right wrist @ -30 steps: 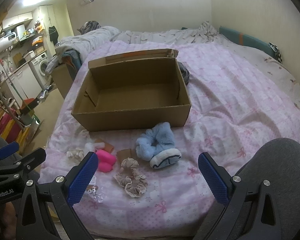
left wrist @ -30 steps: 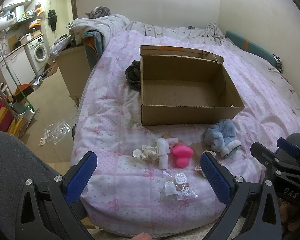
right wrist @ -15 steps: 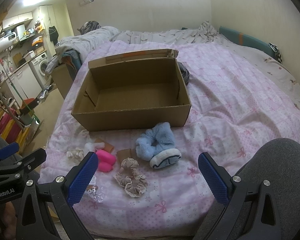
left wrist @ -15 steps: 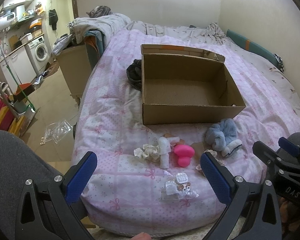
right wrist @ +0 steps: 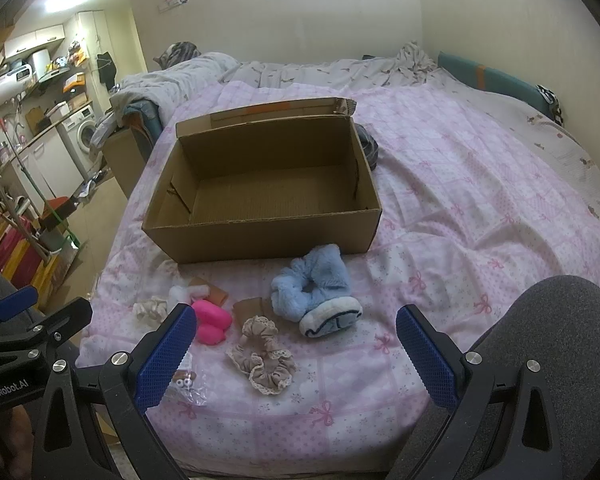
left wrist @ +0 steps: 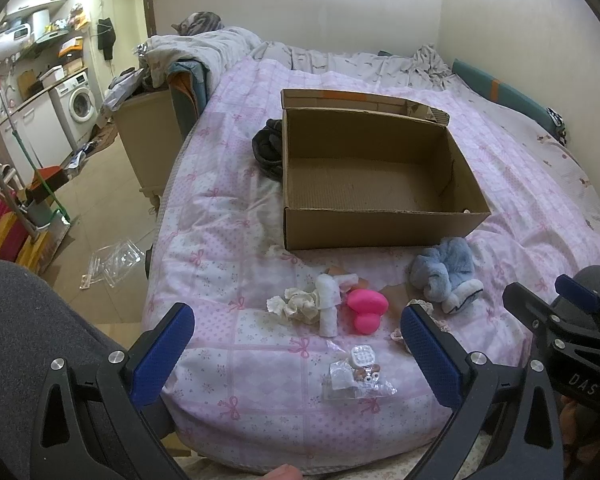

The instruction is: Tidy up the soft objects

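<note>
Two views share one pink patchwork bedspread (left wrist: 228,248). From the left wrist, a washing machine (left wrist: 80,106) stands far left; the brown cardboard box (left wrist: 376,228) lies open and empty, a pink rubbery toy (left wrist: 366,310) and cream scrunchie (left wrist: 298,306) before it. The left gripper (left wrist: 296,340) gapes wide, holding nothing.

From the right wrist, a fluffy blue scrunchie (right wrist: 310,284) and beige lace scrunchie (right wrist: 262,354) lie near the box (right wrist: 260,236); the right gripper (right wrist: 296,344) is spread wide, empty.

pink toy (left wrist: 366,310), blue scrunchie (right wrist: 310,286), brown box (right wrist: 260,196)
</note>
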